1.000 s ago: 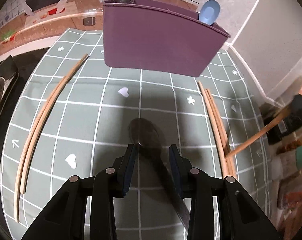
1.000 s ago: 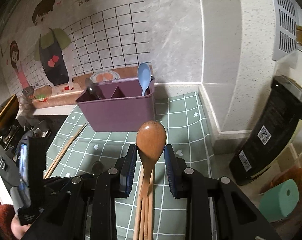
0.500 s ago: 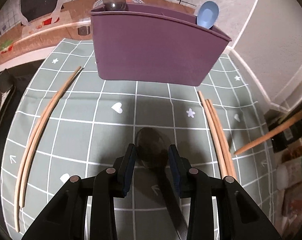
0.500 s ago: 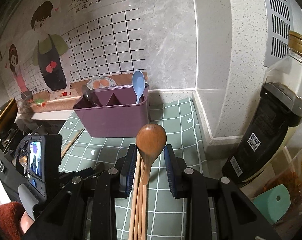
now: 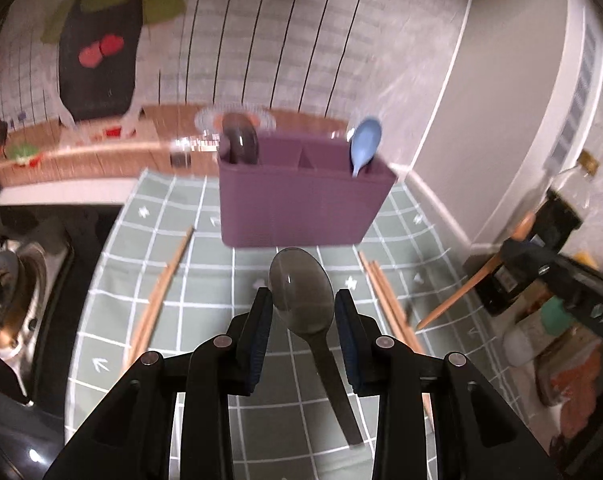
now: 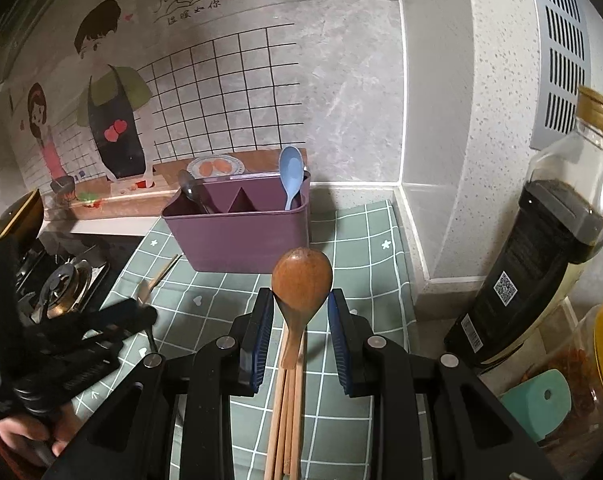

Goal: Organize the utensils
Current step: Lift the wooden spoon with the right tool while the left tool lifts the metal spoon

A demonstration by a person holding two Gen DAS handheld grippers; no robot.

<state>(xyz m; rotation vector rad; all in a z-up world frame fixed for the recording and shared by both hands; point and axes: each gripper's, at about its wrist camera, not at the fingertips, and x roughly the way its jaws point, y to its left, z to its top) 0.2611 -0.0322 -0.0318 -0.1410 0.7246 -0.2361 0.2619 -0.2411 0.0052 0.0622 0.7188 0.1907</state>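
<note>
Metal spoon (image 5: 301, 294) lifted since earlier | left tool (image 5: 301, 312) closing on it | right tool (image 6: 299, 312) clamps wooden spoon (image 6: 301, 280)

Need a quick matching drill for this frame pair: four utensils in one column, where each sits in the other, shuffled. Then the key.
Things:
1. dark metal spoon
2. wooden spoon
3. blue spoon
4. chopsticks

Places:
A. standing in the right end of the purple caddy
B. between the fingers of the right claw
C. lying on the green checked mat
D. between the fingers of the left claw

Pairs: 1-D, 2-B, 3-A, 4-C
</note>
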